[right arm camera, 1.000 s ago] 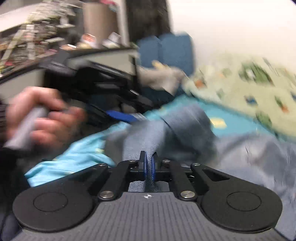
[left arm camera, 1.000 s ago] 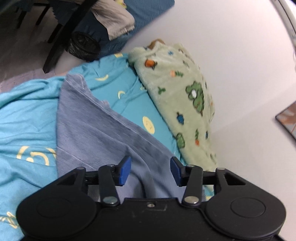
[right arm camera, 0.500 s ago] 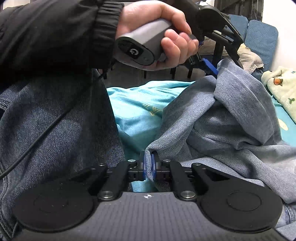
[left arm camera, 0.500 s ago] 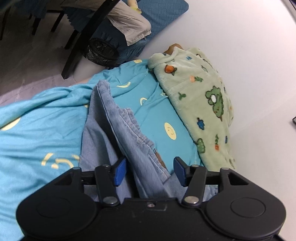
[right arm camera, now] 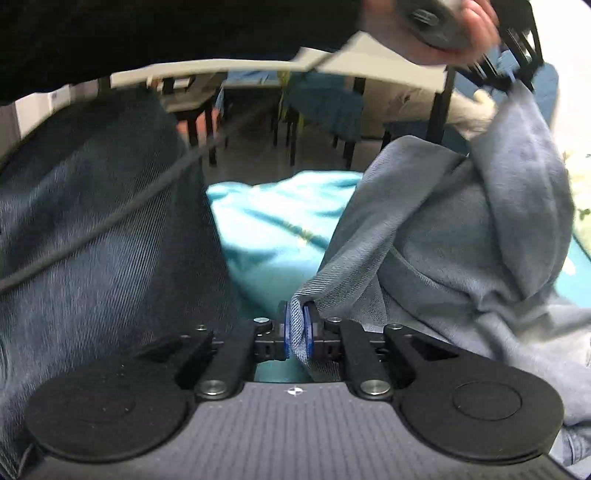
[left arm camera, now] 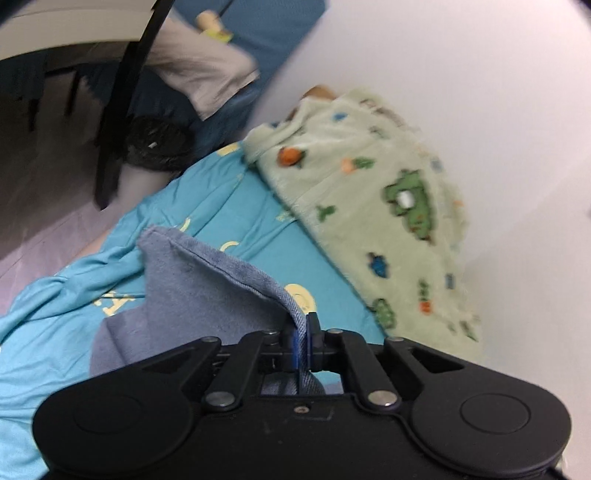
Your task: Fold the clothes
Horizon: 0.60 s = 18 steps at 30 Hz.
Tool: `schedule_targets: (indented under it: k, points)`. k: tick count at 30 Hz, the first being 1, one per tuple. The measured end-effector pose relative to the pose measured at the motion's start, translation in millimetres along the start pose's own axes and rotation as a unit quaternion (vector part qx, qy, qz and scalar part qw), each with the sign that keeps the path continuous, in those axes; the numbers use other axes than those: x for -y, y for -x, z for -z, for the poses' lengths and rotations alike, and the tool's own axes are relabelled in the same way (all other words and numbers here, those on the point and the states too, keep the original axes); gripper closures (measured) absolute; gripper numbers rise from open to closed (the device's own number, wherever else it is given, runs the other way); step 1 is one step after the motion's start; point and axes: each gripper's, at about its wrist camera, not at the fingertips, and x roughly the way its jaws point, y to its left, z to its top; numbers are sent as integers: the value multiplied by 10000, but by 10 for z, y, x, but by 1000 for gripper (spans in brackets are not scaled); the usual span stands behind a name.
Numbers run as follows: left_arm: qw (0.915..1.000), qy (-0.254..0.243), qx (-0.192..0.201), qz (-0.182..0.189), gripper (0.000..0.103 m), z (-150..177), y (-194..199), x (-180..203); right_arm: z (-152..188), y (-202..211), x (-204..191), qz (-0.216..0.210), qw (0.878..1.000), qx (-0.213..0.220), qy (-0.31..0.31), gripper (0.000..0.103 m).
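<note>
A blue-grey denim garment (left arm camera: 199, 295) lies on a turquoise bedsheet (left arm camera: 48, 332). My left gripper (left arm camera: 303, 339) is shut on a hemmed edge of it and holds that edge up off the bed. In the right wrist view the same garment (right arm camera: 461, 236) hangs in folds at the right. My right gripper (right arm camera: 298, 338) is shut on another edge of it. The left gripper (right arm camera: 509, 79) shows at the top right of that view, holding the cloth high in the person's hand (right arm camera: 461, 29).
A pale green dinosaur-print blanket (left arm camera: 388, 206) lies along the white wall (left arm camera: 480, 92). A black table leg (left arm camera: 118, 110), a dark bag (left arm camera: 159, 144) and blue cushions stand beyond the bed. The person's jeans-clad leg (right arm camera: 103, 240) fills the left of the right wrist view.
My left gripper has closed on the garment's edge and lifted it. The right gripper stays shut on its edge, and the cloth between them has risen.
</note>
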Motion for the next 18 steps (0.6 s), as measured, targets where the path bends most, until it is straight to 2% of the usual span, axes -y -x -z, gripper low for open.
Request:
schedule_targets:
  k: [3,6,9,13,14,17,18]
  points:
    - [9987,84,-273,-414,100,-113,-492,137,-137,12,87,84,9997,231,-61,95]
    - [9939,-493,-882,-433,99,-1,-1029,262,-145,39,171,33,9990,390,-195,95]
    - [9872,-1049,-1156,-335,98,260,-1279,289,-97,-35,256,-145,9992,315,-221,95]
    - [9864,-1290,-1014,40,89,402,-1137,152,-69,-310,283,-374,9993,66,-64,95]
    - [9865,-1334,-944,122,82,402,-1021,137,-92,-342,246,-393,9992,36,-20,95]
    - [9834,-1575,-701,572,68,408,-503,102,-65,-267,247,-376,9993,51,17,95]
    - [9824,-1670,-565,618,65,430,-305,81,-64,-242,237,-352,9994,72,7,95]
